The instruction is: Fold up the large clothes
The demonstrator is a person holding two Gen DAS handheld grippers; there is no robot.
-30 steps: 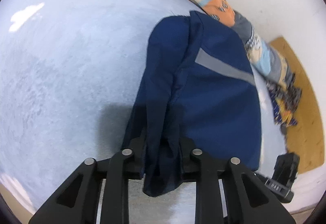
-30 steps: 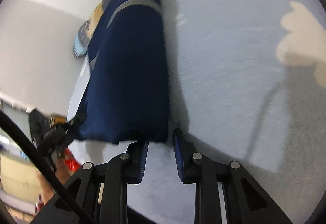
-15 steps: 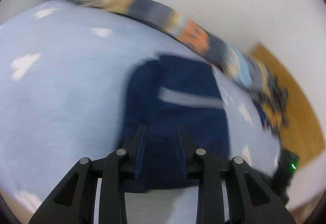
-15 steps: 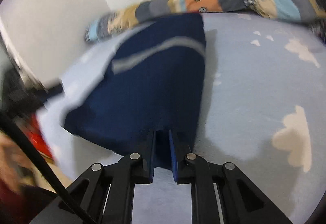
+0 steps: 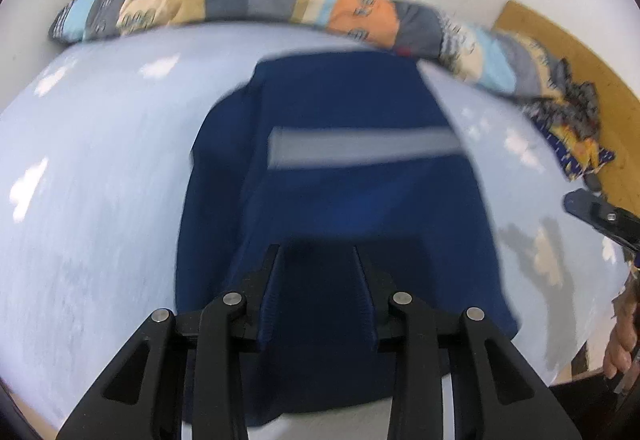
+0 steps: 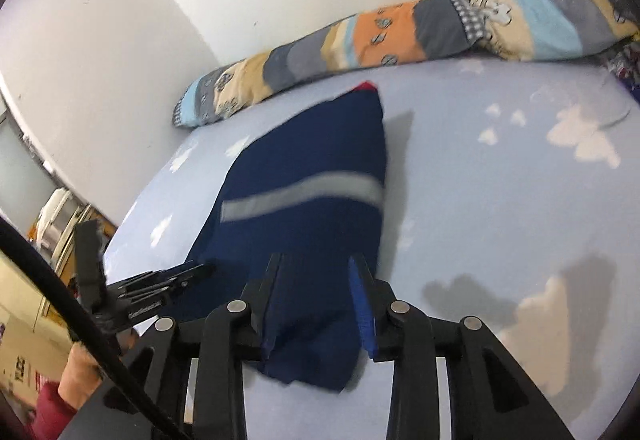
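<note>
A navy garment (image 5: 340,200) with a grey stripe (image 5: 360,148) lies folded on the light blue bed sheet (image 5: 100,200). My left gripper (image 5: 316,252) hovers over its near edge. Its jaws are opening and the ridged pads stand clear of the cloth seen between them. In the right wrist view the same garment (image 6: 312,216) fills the gap of my right gripper (image 6: 315,258). Those jaws are opening too, with the blue pad face bare. The left gripper (image 6: 200,270) shows at the garment's left edge, and the right gripper (image 5: 572,202) shows beyond its right edge.
A long patchwork bolster (image 5: 260,0) lies along the white wall at the far side of the bed. A crumpled patterned cloth (image 5: 576,136) sits at the far right by a wooden board (image 5: 560,40). A person's hand (image 6: 80,368) holds the left gripper's handle.
Both grippers have let go of the navy garment and risen, so the whole fold and the bolster now show. The right one was shut on the hem half a second ago.
</note>
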